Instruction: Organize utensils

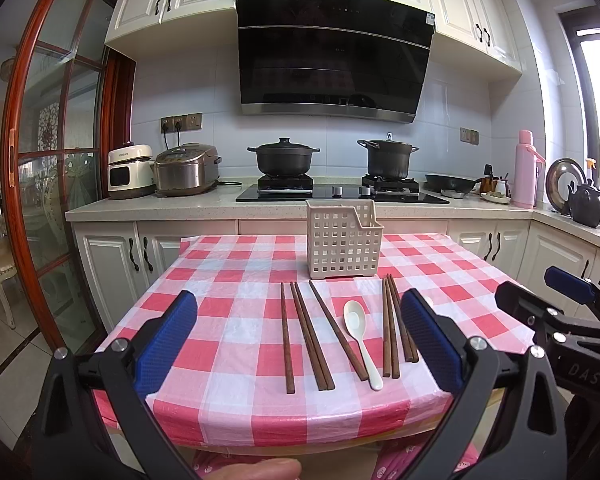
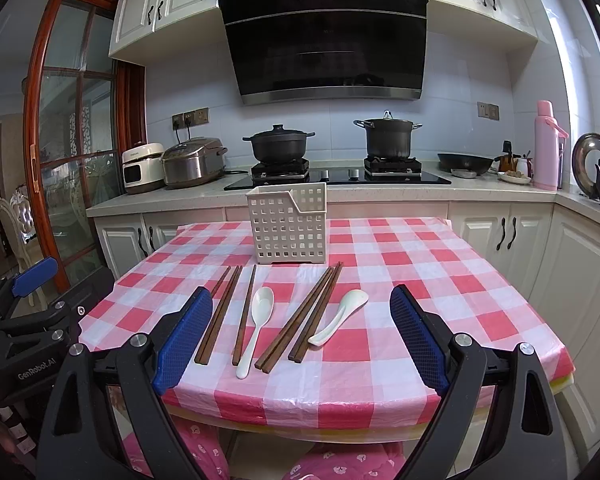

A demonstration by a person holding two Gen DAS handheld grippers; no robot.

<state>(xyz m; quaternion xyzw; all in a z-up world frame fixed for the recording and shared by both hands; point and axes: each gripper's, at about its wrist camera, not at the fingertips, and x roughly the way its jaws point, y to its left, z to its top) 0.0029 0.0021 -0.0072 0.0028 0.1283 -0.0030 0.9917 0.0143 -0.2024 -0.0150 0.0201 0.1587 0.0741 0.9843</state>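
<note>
- My left gripper [image 1: 300, 344] hung spread wide above the near edge of the table [image 1: 228, 392], holding nothing; its blue fingertips [image 1: 168, 336] framed most of the utensils.
- My right gripper [image 2: 302, 334] was likewise fully released and empty, held over the same near edge, just to the right of the other.
- The white slotted utensil basket [image 2: 287, 229] stood upright at the far side of the pink-and-white checked cloth, and I could not see into it.
- In front of it the brown chopsticks [image 1: 307, 336] lay flat on the cloth in a rough row, running from the basket toward me, some paired and touching, others single.
- One white spoon [image 2: 256, 328] lay bowl-up between the chopstick groups, handle toward me.
- A second white spoon [image 2: 340, 316] lay at the right end of the row, just beside the rightmost chopsticks; in the left view my own finger hid nearly all of it.
- Behind the table, two black pots [image 1: 284, 158] sat on the stove.
</note>
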